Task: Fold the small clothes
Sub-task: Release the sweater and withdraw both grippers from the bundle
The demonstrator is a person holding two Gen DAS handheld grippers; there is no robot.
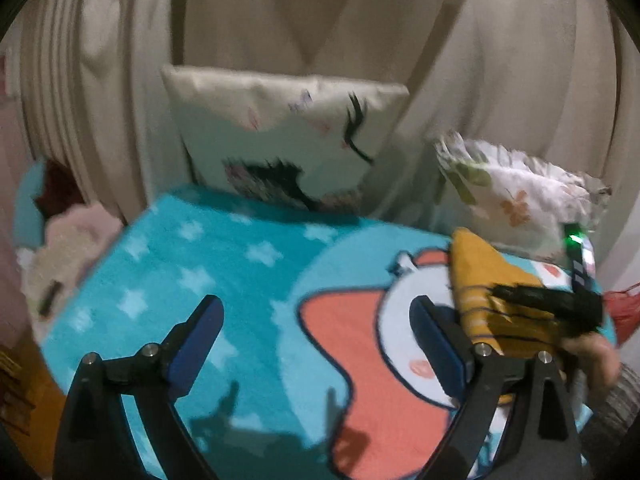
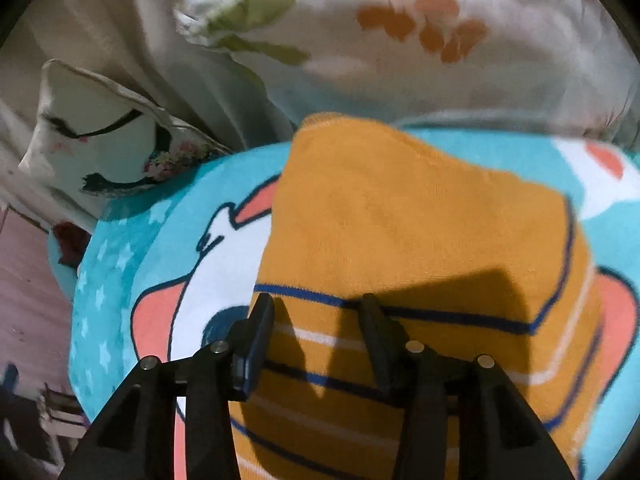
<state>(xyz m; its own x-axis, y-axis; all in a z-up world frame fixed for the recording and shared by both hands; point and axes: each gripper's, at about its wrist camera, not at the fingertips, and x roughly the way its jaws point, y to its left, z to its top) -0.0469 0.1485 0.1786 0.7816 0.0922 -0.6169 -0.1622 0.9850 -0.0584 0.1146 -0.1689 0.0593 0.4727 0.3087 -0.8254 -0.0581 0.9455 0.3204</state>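
A mustard-yellow garment (image 2: 400, 216) with blue and white stripes lies folded on the turquoise cartoon blanket (image 2: 112, 280). My right gripper (image 2: 316, 304) hangs over its striped end, pointing down. Its jaws stand partly apart with no fabric visibly pinched, and their shadows fall on the cloth. In the left wrist view the same garment (image 1: 476, 276) lies at the right, with the blurred right gripper (image 1: 504, 294) and a person's hand (image 1: 592, 356) over it. My left gripper (image 1: 316, 308) is wide open above the blanket (image 1: 192, 264), left of the garment, with nothing between its fingers.
A white pillow with drawn eyelashes (image 1: 280, 136) leans on cream curtains (image 1: 280, 20) at the back. A floral pillow (image 1: 508, 188) lies behind the garment. A heap of pink and cream clothes (image 1: 68, 236) sits at the far left, beyond the blanket's edge.
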